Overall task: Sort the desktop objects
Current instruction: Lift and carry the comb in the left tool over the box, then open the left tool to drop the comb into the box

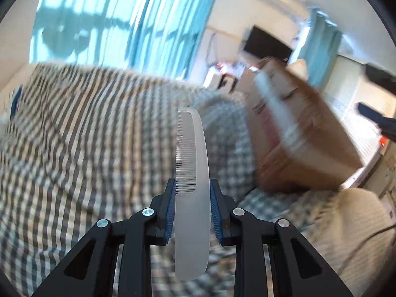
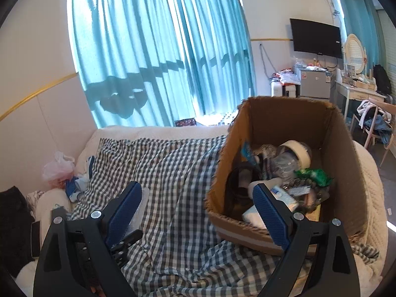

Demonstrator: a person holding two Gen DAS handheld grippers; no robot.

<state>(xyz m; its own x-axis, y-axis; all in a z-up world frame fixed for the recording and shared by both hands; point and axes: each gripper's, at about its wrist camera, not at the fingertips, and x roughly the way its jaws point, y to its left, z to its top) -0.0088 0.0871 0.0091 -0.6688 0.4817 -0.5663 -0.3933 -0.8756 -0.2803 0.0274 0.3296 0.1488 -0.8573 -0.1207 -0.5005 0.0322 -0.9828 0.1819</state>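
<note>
The left gripper (image 1: 193, 210) is seen closed, its two blue-padded fingers (image 1: 170, 212) pressed from nine and three o'clock against a pale comb (image 1: 191, 193) that is held upright between them, pointing toward twelve o'clock. The right gripper (image 2: 198, 212) is seen spread wide, with nothing gripped between its pads; one finger (image 2: 126, 212) is angled toward eleven o'clock, the other toward one o'clock. Neither hand is shown in the views.
</note>
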